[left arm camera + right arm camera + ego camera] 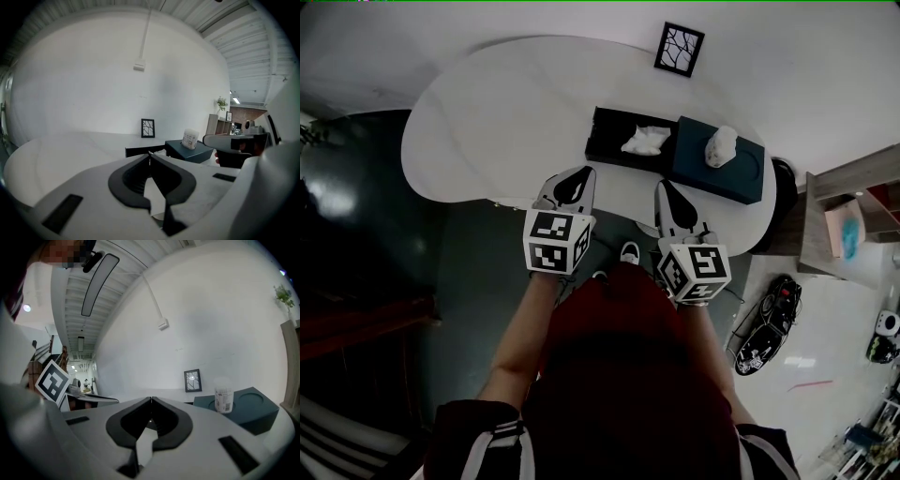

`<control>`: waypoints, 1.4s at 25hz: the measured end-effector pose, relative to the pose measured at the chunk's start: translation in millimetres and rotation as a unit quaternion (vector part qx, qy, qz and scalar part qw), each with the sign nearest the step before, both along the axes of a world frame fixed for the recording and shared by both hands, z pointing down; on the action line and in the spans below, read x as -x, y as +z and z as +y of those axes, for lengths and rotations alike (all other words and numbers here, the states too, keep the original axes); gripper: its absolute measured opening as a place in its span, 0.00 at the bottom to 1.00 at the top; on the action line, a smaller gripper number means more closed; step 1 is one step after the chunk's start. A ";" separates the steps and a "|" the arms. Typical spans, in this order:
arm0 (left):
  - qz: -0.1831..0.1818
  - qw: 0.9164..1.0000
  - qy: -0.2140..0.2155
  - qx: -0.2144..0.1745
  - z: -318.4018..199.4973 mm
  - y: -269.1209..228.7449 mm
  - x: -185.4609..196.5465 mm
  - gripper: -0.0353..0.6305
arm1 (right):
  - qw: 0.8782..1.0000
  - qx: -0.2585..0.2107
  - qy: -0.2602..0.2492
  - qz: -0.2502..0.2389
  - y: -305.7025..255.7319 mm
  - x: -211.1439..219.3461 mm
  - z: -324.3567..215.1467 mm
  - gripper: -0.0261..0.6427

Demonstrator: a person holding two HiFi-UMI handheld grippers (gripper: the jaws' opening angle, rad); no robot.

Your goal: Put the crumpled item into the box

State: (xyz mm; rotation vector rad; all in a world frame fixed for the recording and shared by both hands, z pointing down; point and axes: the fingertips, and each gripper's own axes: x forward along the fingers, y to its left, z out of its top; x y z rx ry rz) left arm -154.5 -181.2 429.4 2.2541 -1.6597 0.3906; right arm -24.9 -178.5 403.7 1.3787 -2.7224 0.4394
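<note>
A white crumpled item lies inside an open black box on the white table. In the left gripper view only the black box's wall and a white scrap above my jaws show. My left gripper is shut and empty, hovering at the table's front edge just short of the box. My right gripper is also shut and empty, beside it to the right. The left gripper's and the right gripper's jaws meet at the tips in their own views.
A teal box touches the black box's right end, with a white jar standing on it. A small framed picture stands at the table's far edge. A wooden shelf is to the right. The floor below is dark.
</note>
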 end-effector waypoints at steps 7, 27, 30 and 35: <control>0.006 1.000 -0.007 -0.013 19.9 -2.9 5.7 0.10 | 1.000 0.000 -0.004 -0.002 -1.0 3.2 16.1 0.06; 0.024 0.998 -0.032 -0.043 56.3 -17.0 11.4 0.10 | 1.000 -0.012 -0.013 0.007 -10.2 5.8 40.0 0.06; 0.026 0.998 -0.036 -0.047 60.3 -18.2 12.2 0.10 | 1.000 -0.009 -0.014 0.003 -10.1 5.2 43.0 0.06; 0.027 0.998 -0.039 -0.049 64.9 -18.6 11.8 0.10 | 1.000 -0.012 -0.017 0.003 -11.2 3.3 45.8 0.06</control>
